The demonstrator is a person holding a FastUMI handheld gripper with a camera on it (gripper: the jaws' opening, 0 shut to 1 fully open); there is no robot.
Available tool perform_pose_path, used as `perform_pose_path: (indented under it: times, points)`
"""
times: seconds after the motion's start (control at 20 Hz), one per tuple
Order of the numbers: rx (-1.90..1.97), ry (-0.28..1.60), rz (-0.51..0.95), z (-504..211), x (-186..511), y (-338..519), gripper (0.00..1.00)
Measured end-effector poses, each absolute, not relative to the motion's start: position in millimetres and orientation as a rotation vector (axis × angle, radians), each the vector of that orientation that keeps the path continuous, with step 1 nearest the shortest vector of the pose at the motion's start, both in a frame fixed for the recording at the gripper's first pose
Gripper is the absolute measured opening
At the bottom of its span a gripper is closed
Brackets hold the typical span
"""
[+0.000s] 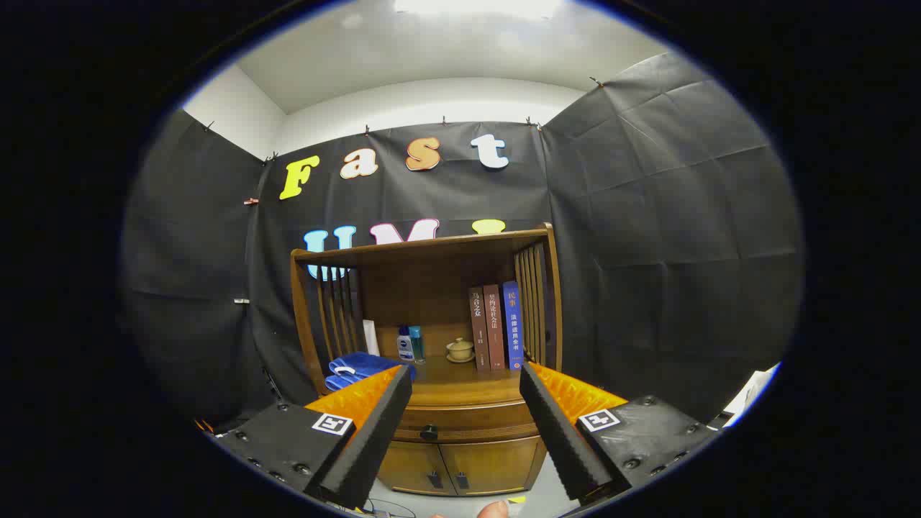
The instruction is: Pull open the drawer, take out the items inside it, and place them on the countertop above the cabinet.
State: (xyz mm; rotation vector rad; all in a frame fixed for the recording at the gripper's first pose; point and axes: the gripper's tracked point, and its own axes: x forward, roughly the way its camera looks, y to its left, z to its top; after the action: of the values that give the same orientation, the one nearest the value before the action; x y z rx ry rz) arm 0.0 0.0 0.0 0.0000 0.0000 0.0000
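Drawer (468,419) shut, front flush with cabinet (460,460); round dark knob (429,432) centred low on its face. Contents hidden, so items to be taken out not identifiable.

Nearest: gripper (465,388) fingers spread wide, grasping nothing. Knob seen in the gap between them, nearer the left finger (374,439) than the right finger (557,439) (offset judged from knob position against the two inner pads). Knob lying ahead of and below the tip line, well apart from both pads, no contact.

Drawer front's long axis horizontal, running across the finger gap; pull direction straight back toward the camera. Judgement: next move needs a forward and slightly downward advance plus a small leftward shift to centre the knob before closing.

Below drawer: two cabinet doors (460,466), closed.

Beyond drawer: countertop (460,388), the placement surface, directly above the drawer. Already carrying a folded blue cloth (356,368) at left, small bottles (410,344) further back, a lidded cup on a saucer (460,350) mid-back, upright books (496,327) at right. Bare strip along the front centre of the countertop looks the likeliest drop spot.

Farthest: slatted sides and top shelf (424,248) of the hutch, booth wall behind.
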Motion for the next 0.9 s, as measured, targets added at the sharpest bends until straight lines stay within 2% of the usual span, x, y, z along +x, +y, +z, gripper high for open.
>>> perform_pose_path:
  times: [0.9]
  points:
    - [-0.012,0.001,0.004,-4.2,3.3,6.7,0.98]
